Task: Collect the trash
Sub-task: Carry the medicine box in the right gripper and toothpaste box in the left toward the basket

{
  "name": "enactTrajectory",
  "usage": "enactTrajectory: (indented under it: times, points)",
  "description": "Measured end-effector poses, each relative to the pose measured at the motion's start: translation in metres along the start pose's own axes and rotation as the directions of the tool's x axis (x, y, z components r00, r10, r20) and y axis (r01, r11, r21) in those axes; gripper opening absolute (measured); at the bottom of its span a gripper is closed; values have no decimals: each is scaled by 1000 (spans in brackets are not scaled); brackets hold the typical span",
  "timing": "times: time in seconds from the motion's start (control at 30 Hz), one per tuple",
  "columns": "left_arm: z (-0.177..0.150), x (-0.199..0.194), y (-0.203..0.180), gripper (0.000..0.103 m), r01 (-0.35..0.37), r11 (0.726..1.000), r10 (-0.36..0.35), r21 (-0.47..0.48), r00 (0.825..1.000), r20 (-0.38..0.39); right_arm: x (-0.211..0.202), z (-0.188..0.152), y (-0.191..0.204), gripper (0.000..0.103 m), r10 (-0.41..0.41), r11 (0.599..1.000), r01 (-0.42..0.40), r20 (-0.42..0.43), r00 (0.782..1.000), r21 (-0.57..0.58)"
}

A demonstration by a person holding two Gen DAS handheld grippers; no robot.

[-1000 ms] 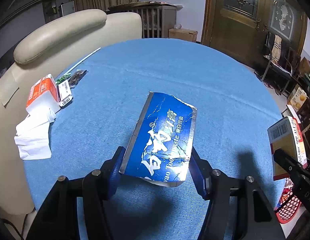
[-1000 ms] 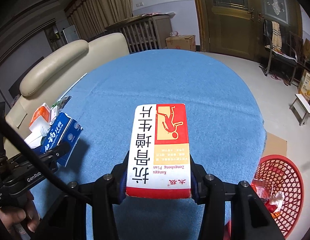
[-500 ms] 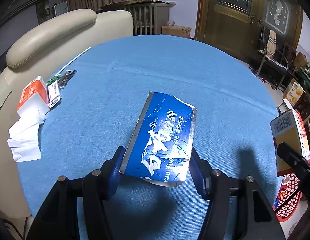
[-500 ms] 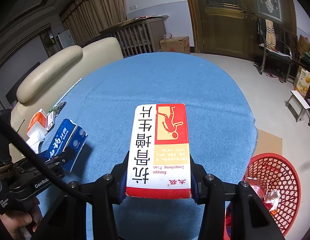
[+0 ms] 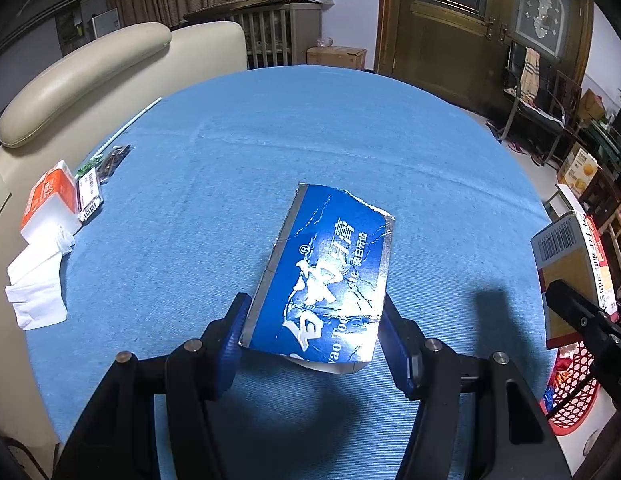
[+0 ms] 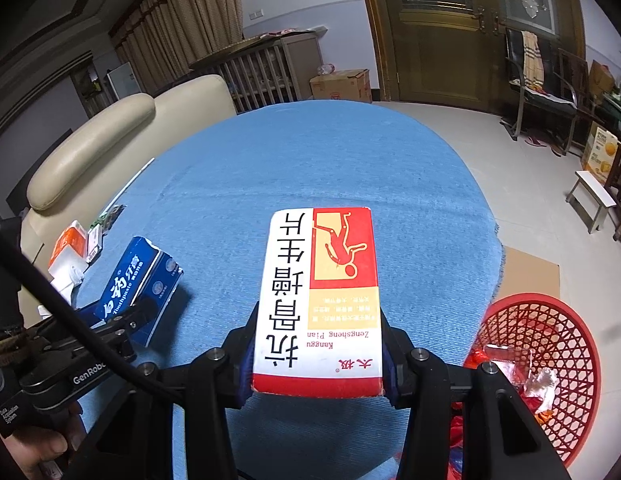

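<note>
My left gripper is shut on a crumpled blue toothpaste box, held above the blue tablecloth. My right gripper is shut on a red, white and yellow medicine box, also held over the cloth. From the right wrist view the blue toothpaste box and the left gripper show at the left. In the left wrist view the medicine box shows at the right edge. A red mesh basket with wrappers inside stands on the floor at the table's right.
An orange and white carton, a small barcoded packet, white tissue and a thin white stick lie along the table's left side. A cream sofa is behind it. Chairs, a stool and boxes stand at the right.
Both boxes stay gripped. The left wrist view has shifted a little, so the litter at the left sits further left and lower. The red basket shows more fully in the right wrist view.
</note>
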State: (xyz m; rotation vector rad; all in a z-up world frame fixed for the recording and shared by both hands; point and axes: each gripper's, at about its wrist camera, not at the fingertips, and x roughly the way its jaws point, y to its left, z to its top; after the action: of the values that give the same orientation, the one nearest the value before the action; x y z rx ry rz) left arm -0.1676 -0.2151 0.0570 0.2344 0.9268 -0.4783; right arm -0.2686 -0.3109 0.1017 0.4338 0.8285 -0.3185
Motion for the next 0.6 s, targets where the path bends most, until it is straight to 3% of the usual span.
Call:
enactTrajectory:
  times: [0.6]
  points:
    - [3, 16, -15, 63, 60, 995, -59, 81, 998, -15, -14, -15, -41, 50, -57, 996, 57, -2, 998, 70]
